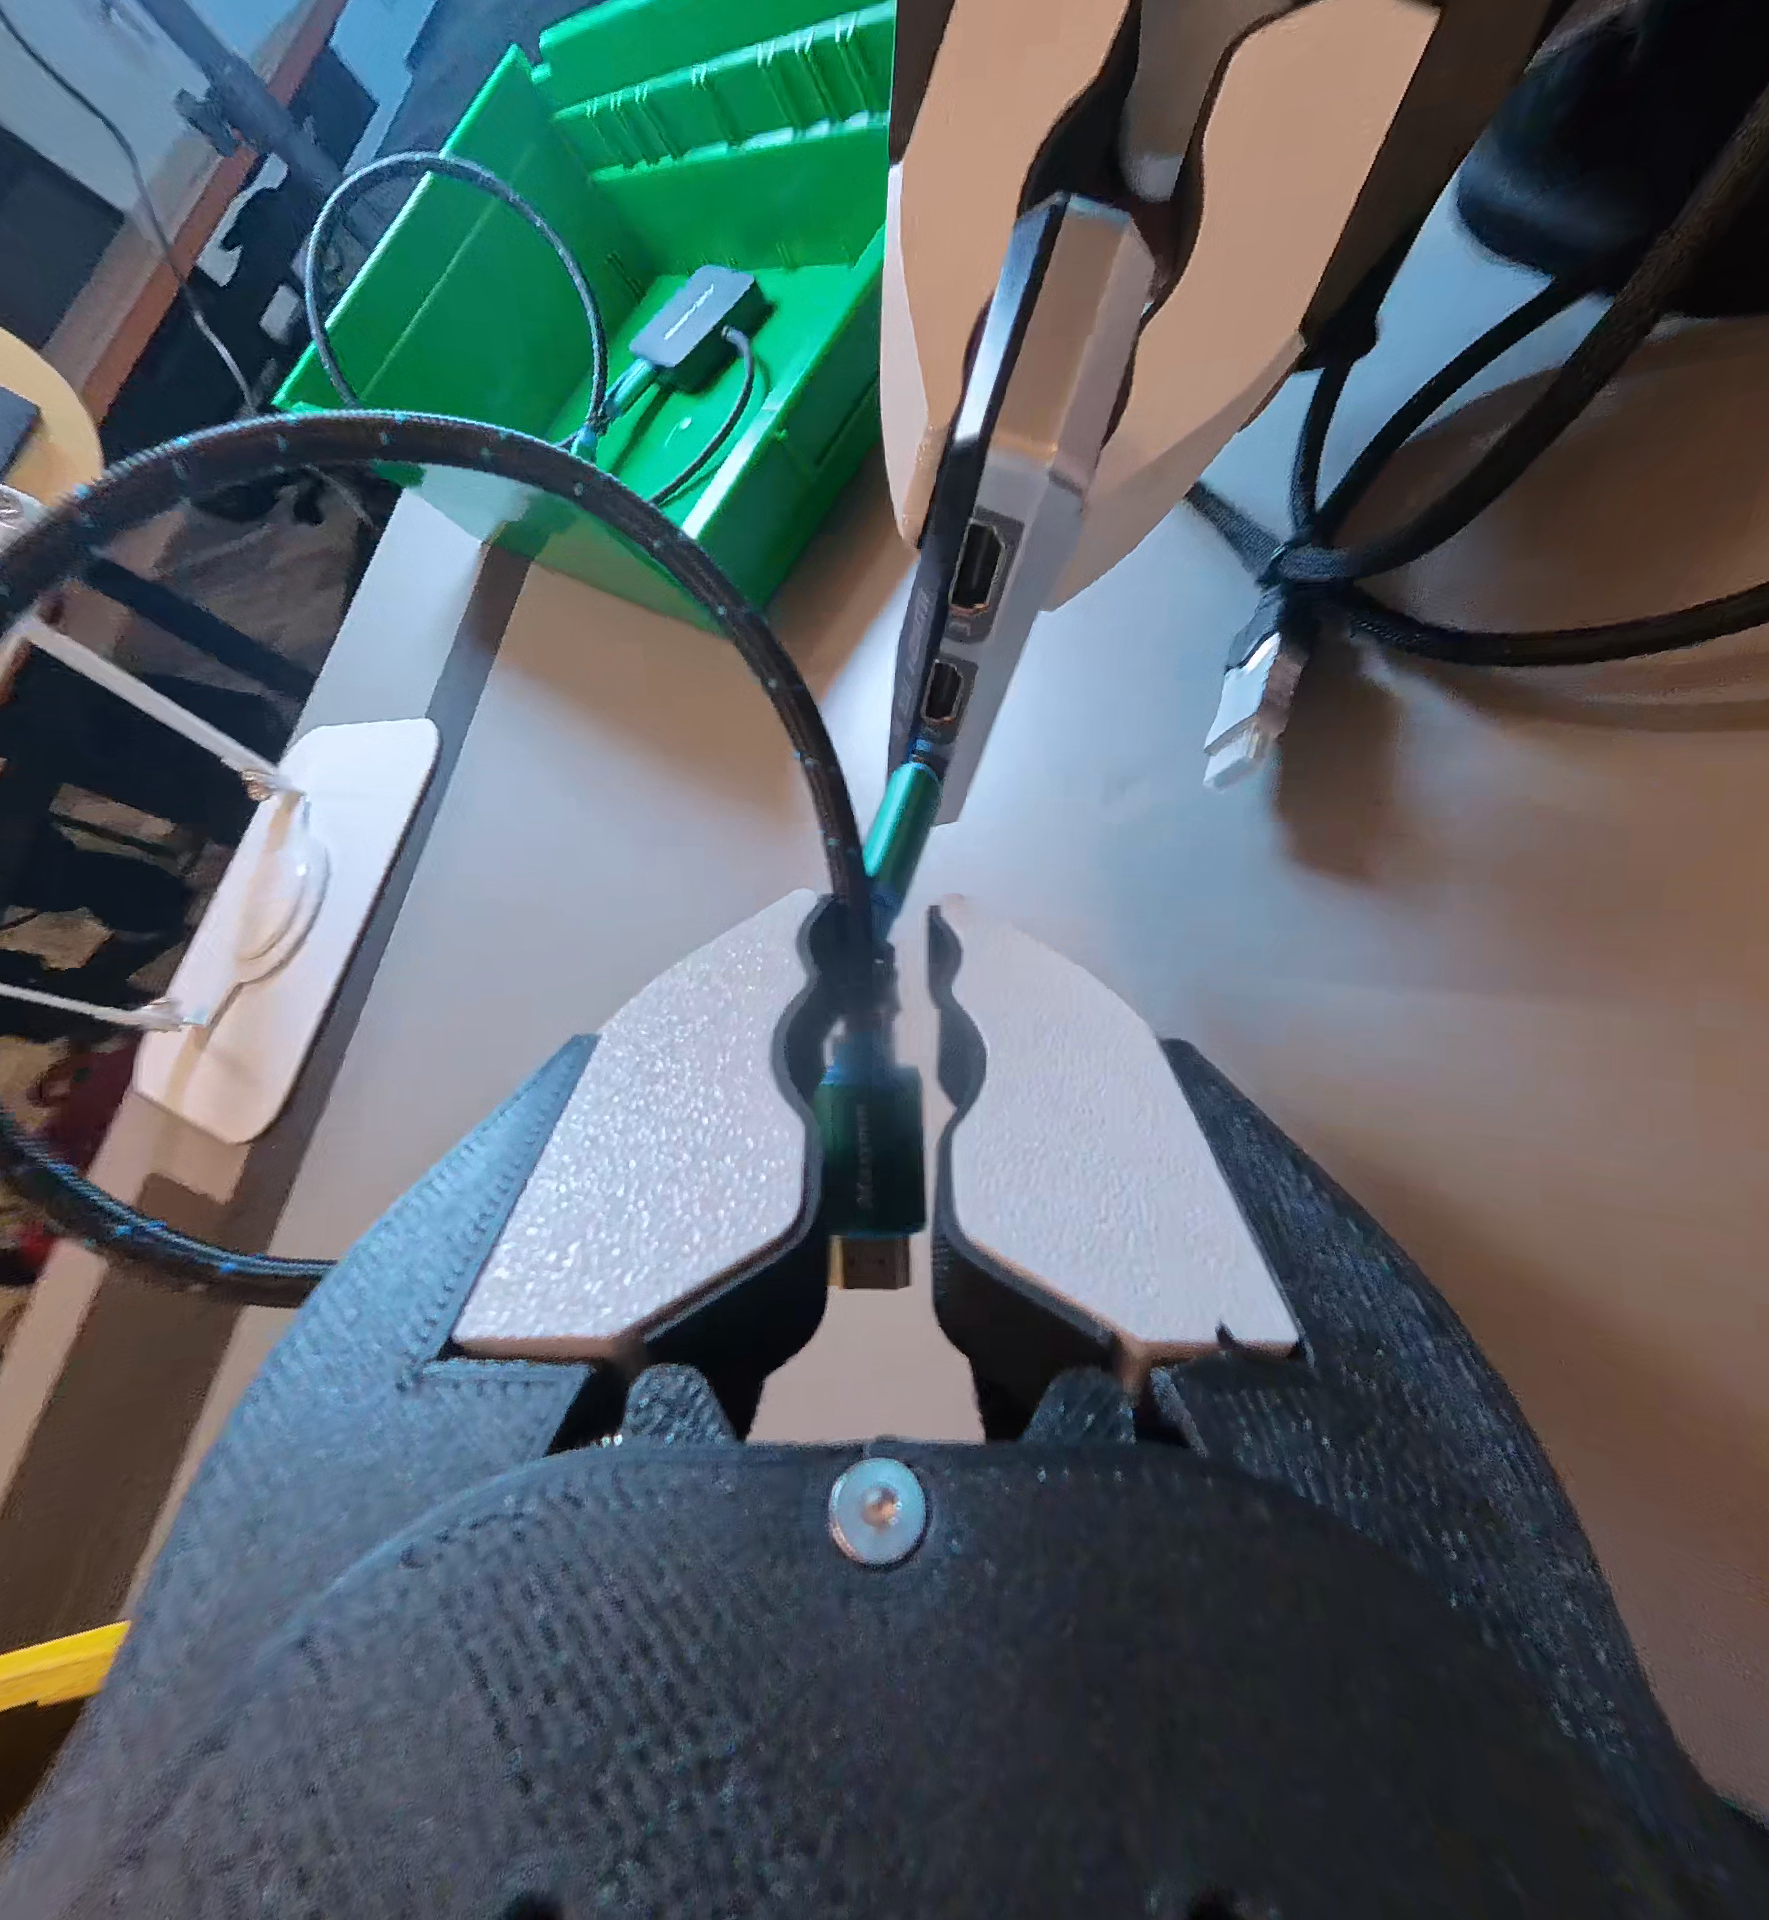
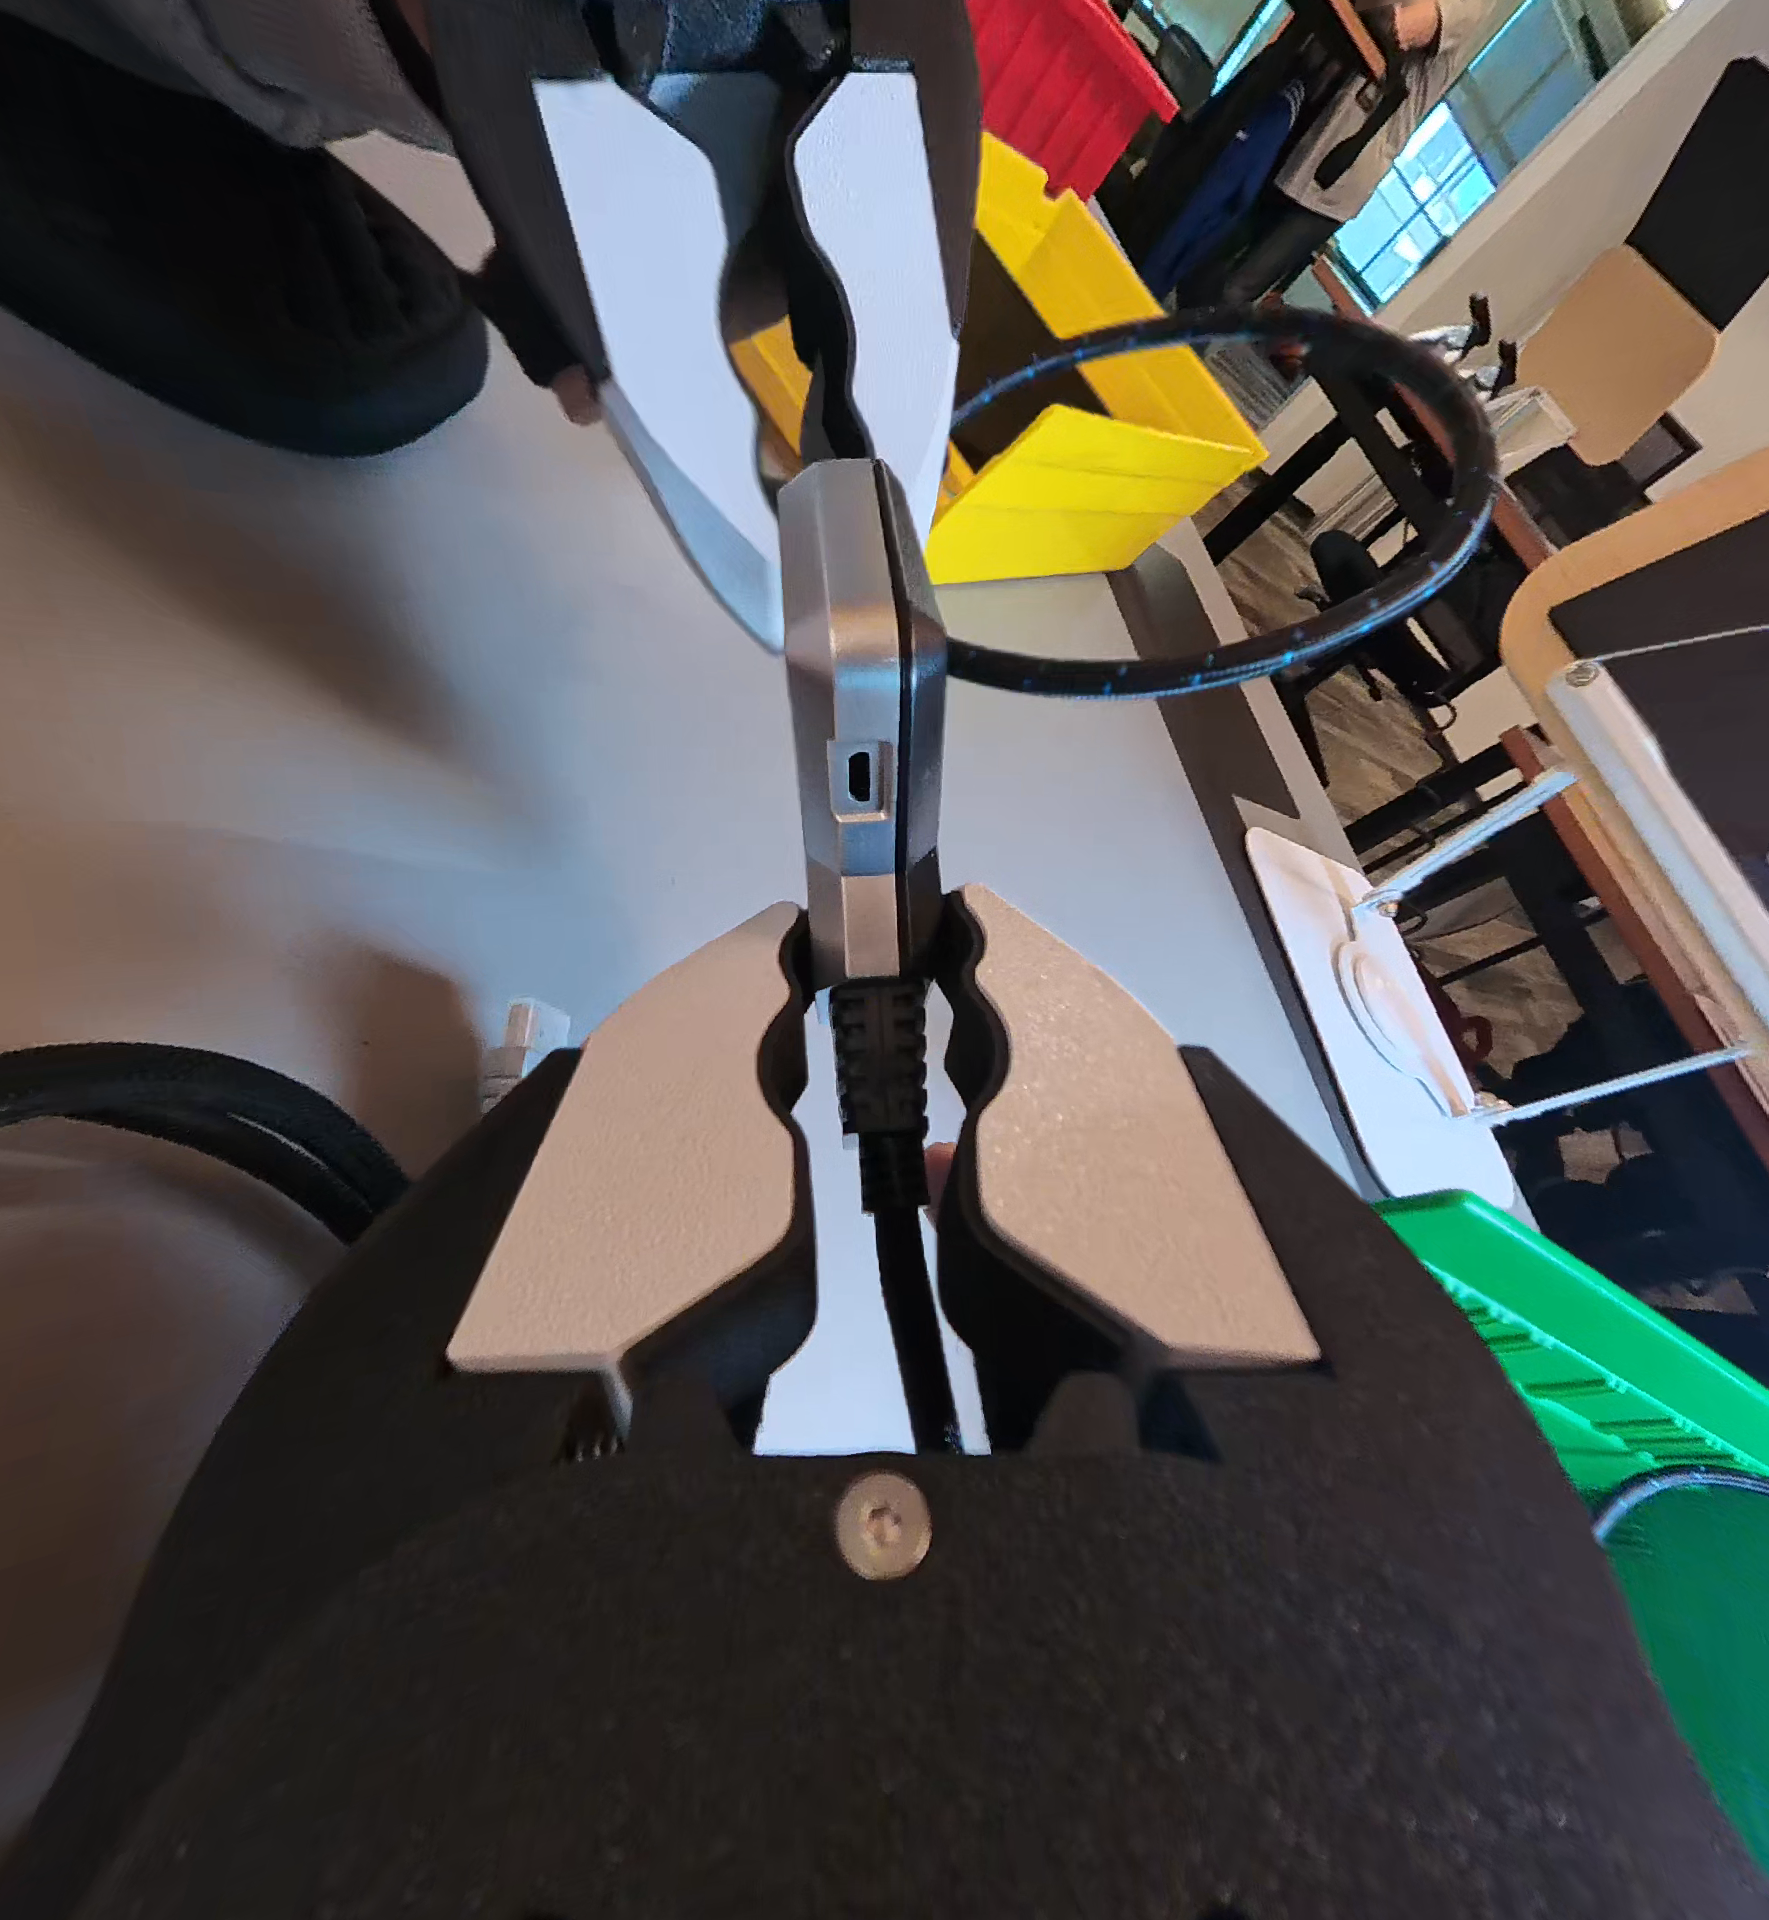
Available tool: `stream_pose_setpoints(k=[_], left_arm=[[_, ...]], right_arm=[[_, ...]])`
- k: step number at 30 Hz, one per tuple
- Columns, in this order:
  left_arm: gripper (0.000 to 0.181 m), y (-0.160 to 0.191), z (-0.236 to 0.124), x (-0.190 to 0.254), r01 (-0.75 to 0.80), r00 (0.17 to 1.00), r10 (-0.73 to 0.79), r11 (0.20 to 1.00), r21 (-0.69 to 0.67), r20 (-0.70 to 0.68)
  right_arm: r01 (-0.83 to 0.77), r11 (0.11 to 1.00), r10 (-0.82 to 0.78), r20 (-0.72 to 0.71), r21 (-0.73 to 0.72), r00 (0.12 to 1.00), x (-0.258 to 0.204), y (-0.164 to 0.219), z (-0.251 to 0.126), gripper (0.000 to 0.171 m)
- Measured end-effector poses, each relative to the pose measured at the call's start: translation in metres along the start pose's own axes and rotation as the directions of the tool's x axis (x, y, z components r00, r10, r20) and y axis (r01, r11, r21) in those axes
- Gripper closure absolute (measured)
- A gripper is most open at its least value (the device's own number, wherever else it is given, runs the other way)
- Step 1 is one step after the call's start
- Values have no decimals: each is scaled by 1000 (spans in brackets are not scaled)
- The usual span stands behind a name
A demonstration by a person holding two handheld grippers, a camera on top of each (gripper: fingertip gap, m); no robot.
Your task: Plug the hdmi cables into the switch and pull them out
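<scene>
left gripper (image 1: 895, 920) clamps green plug (image 1: 867, 1148) of braided cable (image 1: 340, 436). right gripper (image 2: 880, 914) pinches silver switch (image 2: 859, 727) upright above table (image 2: 236, 727); another green plug (image 1: 901, 821) sits in switch's end.

Left hand-held gripper (image 1: 885, 935) clamps green HDMI plug (image 1: 867, 1143); switch (image 1: 1005, 499) apparently just beyond.

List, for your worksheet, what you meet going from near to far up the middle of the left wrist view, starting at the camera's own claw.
Left claw gripping the green HDMI plug → second green plug at the switch's near end → switch, held upright → right claw holding the switch.
</scene>
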State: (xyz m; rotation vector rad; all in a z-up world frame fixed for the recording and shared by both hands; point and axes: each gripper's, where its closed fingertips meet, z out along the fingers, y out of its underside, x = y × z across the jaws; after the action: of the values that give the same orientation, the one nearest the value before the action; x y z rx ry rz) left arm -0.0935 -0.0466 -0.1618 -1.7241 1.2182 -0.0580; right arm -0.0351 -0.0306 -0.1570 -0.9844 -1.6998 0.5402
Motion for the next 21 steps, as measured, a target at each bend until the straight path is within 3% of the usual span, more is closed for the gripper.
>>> stream_pose_setpoints(k=[4,7,11,14,18,21], left_arm=[[142,0,-23,-19,90,995,-92,993,79,24],[138,-6,-44,-37,276,960,-280,931,240,-16],[130,11,-50,-56,392,914,-406,870,300,-18],[129,21,-57,-70,389,907,-419,873,293,42],[133,31,-99,-100,381,889,-433,880,284,150],[138,68,-122,-128,399,863,-427,904,155,270]], right_arm=[[-10,1000,10,-40,-8,999,11,1,-9,148],[-58,998,60,-77,26,995,23,0,-18,148],[-94,988,110,-128,124,986,39,-13,-31,148],[-97,979,130,-178,181,975,48,-20,-41,148],[-108,964,164,-224,245,961,61,-31,-56,148],[-141,938,215,-215,316,953,67,-39,-67,148]])
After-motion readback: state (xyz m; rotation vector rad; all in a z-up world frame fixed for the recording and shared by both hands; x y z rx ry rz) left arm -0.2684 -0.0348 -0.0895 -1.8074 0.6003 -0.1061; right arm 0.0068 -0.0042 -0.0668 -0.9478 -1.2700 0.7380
